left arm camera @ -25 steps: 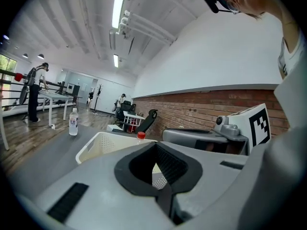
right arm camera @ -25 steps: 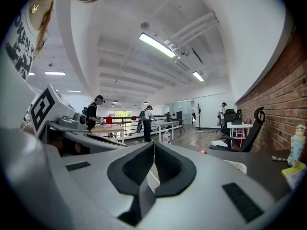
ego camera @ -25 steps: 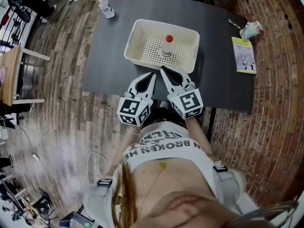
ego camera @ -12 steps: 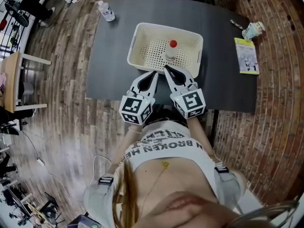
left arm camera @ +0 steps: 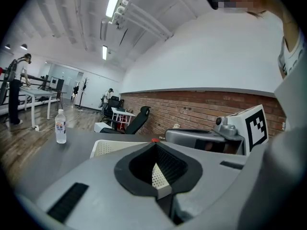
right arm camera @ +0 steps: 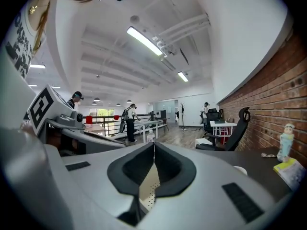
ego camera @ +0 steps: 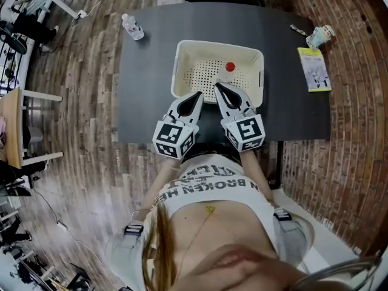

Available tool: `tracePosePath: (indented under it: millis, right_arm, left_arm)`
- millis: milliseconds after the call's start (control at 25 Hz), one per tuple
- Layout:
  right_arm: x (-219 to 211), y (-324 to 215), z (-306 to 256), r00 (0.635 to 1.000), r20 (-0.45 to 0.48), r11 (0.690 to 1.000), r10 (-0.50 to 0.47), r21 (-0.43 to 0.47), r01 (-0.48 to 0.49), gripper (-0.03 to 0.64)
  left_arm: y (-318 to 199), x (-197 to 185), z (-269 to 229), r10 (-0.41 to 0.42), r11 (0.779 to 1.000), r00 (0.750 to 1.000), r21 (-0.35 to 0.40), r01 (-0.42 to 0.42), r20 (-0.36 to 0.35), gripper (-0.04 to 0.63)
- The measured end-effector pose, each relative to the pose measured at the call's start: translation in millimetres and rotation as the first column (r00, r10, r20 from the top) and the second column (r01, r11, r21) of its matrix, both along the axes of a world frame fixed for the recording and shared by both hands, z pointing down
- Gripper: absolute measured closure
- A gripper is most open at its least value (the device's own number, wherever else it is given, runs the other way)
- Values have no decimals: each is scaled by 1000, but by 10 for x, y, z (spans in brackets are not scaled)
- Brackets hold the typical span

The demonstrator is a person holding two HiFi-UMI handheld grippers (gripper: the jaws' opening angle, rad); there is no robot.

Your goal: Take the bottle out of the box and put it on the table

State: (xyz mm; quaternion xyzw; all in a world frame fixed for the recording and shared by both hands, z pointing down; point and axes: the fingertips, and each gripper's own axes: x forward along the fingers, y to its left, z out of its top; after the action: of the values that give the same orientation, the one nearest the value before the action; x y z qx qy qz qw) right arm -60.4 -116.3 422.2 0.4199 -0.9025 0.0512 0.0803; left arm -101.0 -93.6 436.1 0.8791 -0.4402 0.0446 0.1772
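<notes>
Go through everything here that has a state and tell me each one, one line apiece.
left tongs: shut, empty.
right tongs: shut, empty.
box: open-topped, on the table.
red-capped bottle: upright, capped, inside the box.
clear bottle: upright, capped, at the table's far left corner.

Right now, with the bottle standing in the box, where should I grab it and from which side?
Probably the upper body under the red cap, coming over the near wall of the box with the right gripper. The bottle stands upright and the walls screen its lower part. That gripper's jaws are shut; open first.
</notes>
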Motion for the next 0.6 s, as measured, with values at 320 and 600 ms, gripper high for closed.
tracePosePath:
  millis: [320, 600]
  right_arm:
    - [-280, -111, 157, 997, -37, 998, 63, -10, -63, 607]
    - [-152, -132, 274, 989, -44, 989, 143, -39, -145, 607]
  left_arm:
    - [-134, -352, 154, 72, 997, 997, -15, -72, -25, 591]
    - [-184, -407, 244, 111, 993, 994, -28, -111, -19, 591]
